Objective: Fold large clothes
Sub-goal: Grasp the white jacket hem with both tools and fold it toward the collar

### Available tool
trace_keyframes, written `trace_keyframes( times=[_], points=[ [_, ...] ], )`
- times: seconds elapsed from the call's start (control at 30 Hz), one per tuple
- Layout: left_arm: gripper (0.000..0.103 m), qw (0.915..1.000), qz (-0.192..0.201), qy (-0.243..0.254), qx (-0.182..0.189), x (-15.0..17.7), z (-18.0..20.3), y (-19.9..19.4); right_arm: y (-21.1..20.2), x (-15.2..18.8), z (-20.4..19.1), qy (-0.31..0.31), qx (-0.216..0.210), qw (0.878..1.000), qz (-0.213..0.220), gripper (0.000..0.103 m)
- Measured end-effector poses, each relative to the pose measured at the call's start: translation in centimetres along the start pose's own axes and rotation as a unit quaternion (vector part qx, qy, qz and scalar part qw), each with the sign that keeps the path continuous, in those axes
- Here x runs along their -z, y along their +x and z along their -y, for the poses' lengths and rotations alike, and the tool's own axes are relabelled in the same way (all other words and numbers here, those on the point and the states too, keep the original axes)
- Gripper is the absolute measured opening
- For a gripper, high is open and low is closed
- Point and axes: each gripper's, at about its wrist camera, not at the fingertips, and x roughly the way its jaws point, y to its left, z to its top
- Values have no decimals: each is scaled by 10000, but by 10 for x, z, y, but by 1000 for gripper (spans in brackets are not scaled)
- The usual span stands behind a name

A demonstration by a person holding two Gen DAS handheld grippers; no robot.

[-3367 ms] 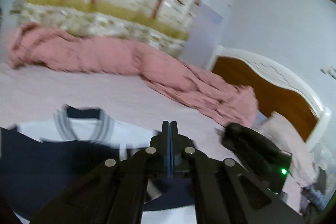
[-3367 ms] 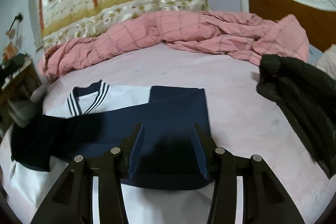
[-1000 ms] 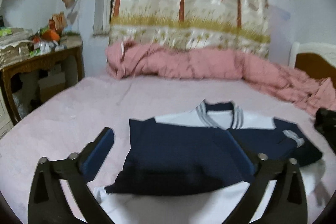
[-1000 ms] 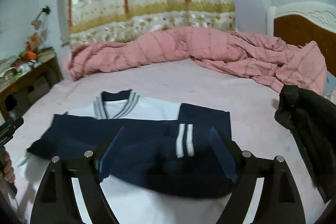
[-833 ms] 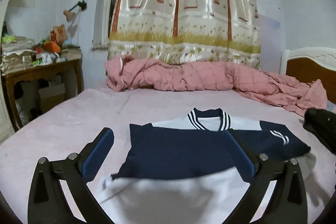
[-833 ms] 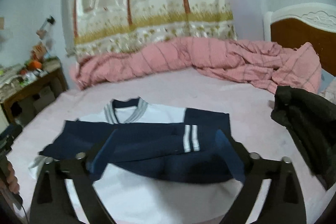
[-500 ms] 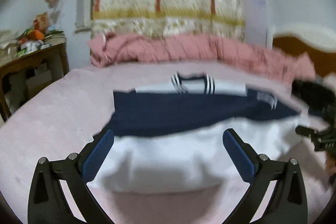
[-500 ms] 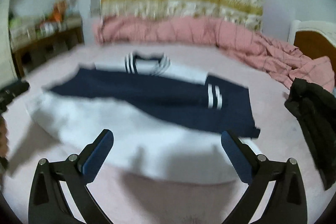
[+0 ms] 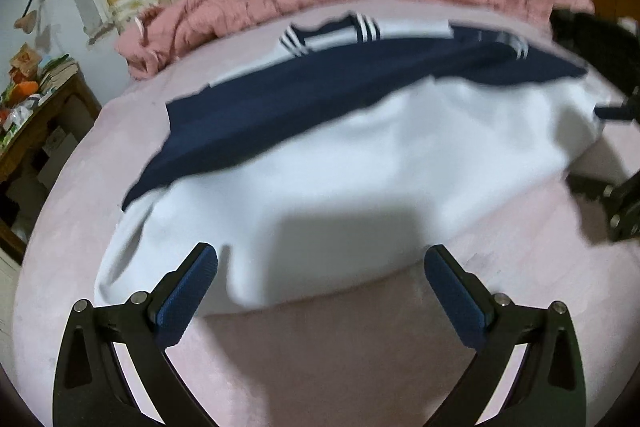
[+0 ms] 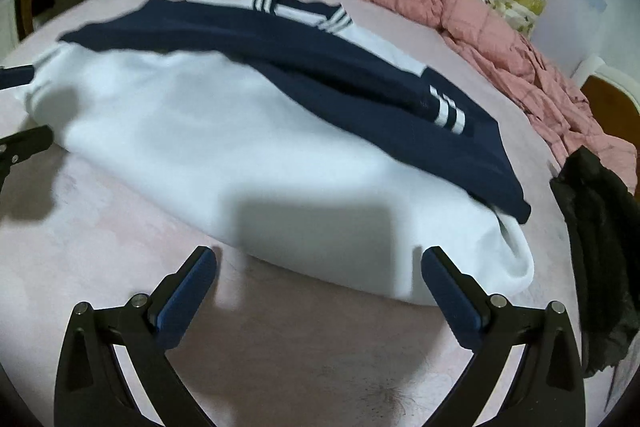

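A white knit sweater with navy sleeves and striped collar (image 9: 360, 155) lies flat mid-bed on the pink bedsheet (image 9: 320, 347), sleeves folded across its chest. The left gripper (image 9: 320, 291) and right gripper (image 10: 318, 291) hover at its hem, jaws spread wide, empty.

Since a few seconds ago the left tongs (image 9: 320, 287) have gone from closed to wide open, and both pairs have dropped low toward the near white hem of the sweater (image 9: 360, 163). The right tongs (image 10: 319, 285) now hang spread just short of that hem, over the bed (image 10: 300, 347).
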Motion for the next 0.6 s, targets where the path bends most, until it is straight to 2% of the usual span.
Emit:
trace_keyframes(
  times=[0.07,0.13,0.3,0.37,0.5,0.53,0.6],
  points=[
    [103,9998,-158,46,-67,4,2,8,4,1,0,-35,87,9999,-54,103],
    [103,9997,-147,27,-190,6,1,11,7,1,2,-46,233,9997,-13,103],
    [103,9965,-68,-186,-815,7,-18,19,17,-1,17,162,646,9978,40,103],
    [99,9961,-76,-367,-795,7,-29,21,20,-1,26,291,738,9968,76,102],
    [88,9926,-69,-504,-1105,7,-45,27,23,-2,39,533,711,9960,86,84],
    [81,9927,-57,-550,-1068,7,-48,28,23,-3,41,581,699,9958,99,78],
    [75,9934,-35,-588,-980,7,-52,29,23,-2,43,616,687,9957,117,74]
  ],
)
